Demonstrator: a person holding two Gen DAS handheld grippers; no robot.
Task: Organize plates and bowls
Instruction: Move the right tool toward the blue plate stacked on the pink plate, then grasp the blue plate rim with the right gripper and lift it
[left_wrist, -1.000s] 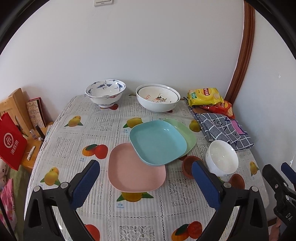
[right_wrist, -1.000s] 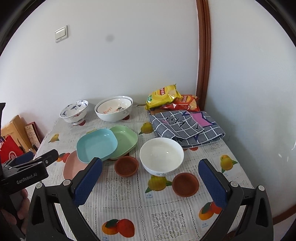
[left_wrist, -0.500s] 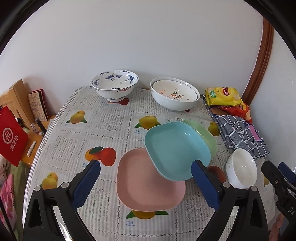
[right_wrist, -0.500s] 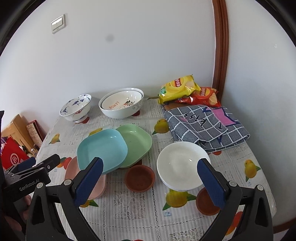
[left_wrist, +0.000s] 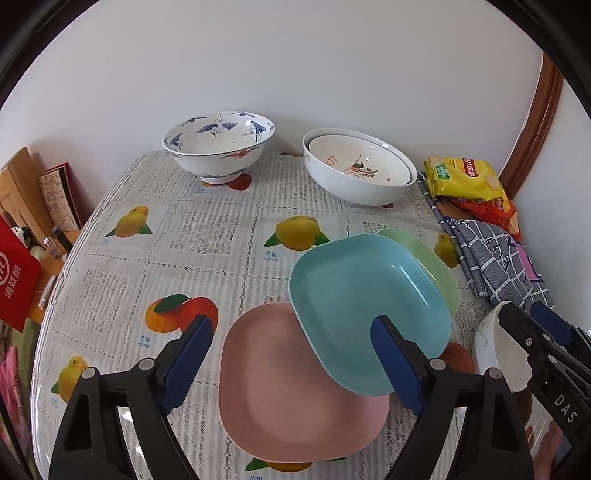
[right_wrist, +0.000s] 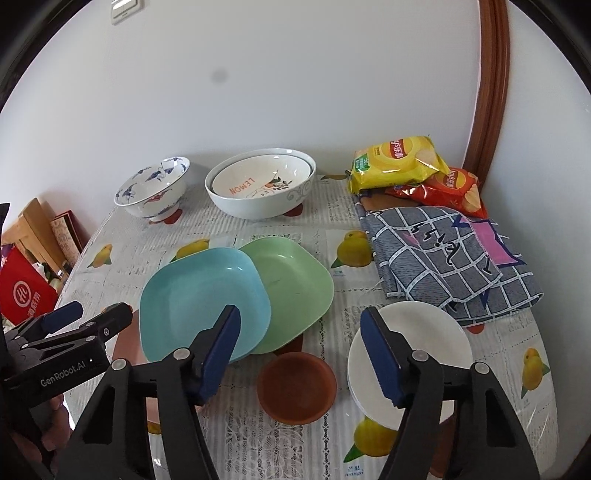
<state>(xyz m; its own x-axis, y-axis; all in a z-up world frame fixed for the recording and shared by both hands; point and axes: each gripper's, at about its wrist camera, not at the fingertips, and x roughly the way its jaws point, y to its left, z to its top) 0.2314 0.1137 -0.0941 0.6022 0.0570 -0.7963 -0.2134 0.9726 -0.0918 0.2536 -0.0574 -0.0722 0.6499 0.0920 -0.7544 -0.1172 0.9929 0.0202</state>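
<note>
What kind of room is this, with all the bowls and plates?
Probably a home dining corner. A table with a fruit-print cloth stands against a white wall, set with plastic plates and china bowls, plus bags of crisps and a folded checked cloth at one side.

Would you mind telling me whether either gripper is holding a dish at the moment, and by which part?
Nothing is held. The left gripper and right gripper are both closing in the air above the dishes, touching none.
</note>
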